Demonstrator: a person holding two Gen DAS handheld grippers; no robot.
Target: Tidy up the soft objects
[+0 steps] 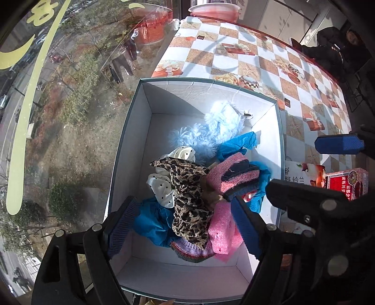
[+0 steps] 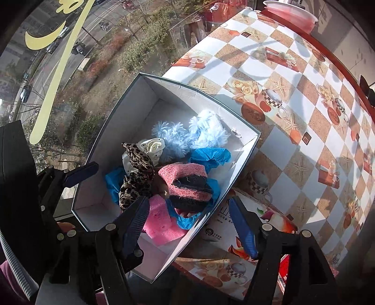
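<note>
A white cardboard box (image 1: 131,131) (image 2: 98,143) holds a pile of soft things. In it lie a leopard-print cloth (image 1: 189,204) (image 2: 137,173), a pink-and-black knitted piece (image 1: 234,176) (image 2: 187,181), pink foam (image 1: 222,232) (image 2: 161,223), a pale blue fluffy item (image 1: 211,131) (image 2: 187,133), blue crinkled sheet (image 1: 152,220) (image 2: 211,154) and a white dotted scrunchie (image 1: 161,187) (image 2: 152,145). My left gripper (image 1: 185,225) hangs open over the pile, its pads clear of the leopard cloth. My right gripper (image 2: 188,227) stands open above the box's right wall, holding nothing.
The box sits at the edge of a table with a checked oilcloth (image 2: 304,117), against a window pane (image 1: 58,117) on the left. A printed carton (image 2: 269,218) and a red packet (image 1: 346,183) lie to the right. A pink basin (image 1: 214,10) stands far back; a person (image 1: 332,51) sits beyond.
</note>
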